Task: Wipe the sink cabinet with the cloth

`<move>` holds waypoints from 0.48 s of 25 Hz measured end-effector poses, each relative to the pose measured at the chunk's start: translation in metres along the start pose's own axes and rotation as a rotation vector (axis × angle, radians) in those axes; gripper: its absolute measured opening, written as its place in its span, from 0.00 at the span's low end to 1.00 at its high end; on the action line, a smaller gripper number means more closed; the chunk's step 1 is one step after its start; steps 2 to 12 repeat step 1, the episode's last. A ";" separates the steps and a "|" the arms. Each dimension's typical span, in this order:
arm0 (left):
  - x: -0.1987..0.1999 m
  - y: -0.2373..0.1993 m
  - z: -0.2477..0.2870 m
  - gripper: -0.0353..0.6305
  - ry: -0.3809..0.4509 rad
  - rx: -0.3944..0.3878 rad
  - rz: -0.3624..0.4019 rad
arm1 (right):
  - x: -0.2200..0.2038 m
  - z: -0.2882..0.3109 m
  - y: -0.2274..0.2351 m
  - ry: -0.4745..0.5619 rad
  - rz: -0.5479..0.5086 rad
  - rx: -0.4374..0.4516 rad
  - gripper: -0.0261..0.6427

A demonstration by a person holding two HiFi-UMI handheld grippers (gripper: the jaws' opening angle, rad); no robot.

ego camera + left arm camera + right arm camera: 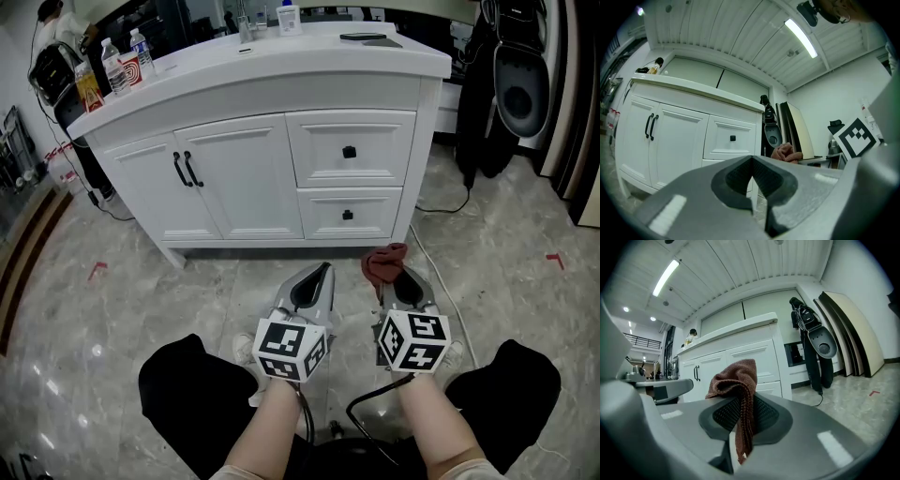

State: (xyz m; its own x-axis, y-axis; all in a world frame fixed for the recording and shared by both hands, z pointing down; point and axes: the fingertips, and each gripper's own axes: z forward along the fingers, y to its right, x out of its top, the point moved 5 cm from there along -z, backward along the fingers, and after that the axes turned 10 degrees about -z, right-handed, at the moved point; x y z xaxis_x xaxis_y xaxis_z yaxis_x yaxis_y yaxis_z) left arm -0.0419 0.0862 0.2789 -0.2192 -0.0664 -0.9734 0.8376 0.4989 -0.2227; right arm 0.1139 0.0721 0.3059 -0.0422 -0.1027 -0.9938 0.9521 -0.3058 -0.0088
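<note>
The white sink cabinet (281, 169) stands ahead, with two doors at left and two drawers at right; it also fills the left gripper view (684, 136) and the right gripper view (740, 362). A reddish-brown cloth (384, 262) is pinched in my right gripper (394, 277), bunched above the jaws and hanging between them (740, 404). My left gripper (317, 281) is shut with nothing in it (752, 180). Both grippers hover low over the floor, short of the cabinet's drawers.
Bottles (127, 61) and small items sit on the countertop (281, 52). A black bag or device (511, 84) hangs at the right, with a cable (441, 202) on the marble floor. Boards (853, 329) lean on the right wall. My knees flank the grippers.
</note>
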 end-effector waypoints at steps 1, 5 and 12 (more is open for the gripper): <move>0.000 0.000 0.001 0.06 -0.001 -0.001 0.000 | -0.001 0.000 0.001 -0.007 -0.001 -0.002 0.17; 0.000 0.000 0.001 0.06 -0.001 -0.001 0.000 | -0.001 0.000 0.001 -0.007 -0.001 -0.002 0.17; 0.000 0.000 0.001 0.06 -0.001 -0.001 0.000 | -0.001 0.000 0.001 -0.007 -0.001 -0.002 0.17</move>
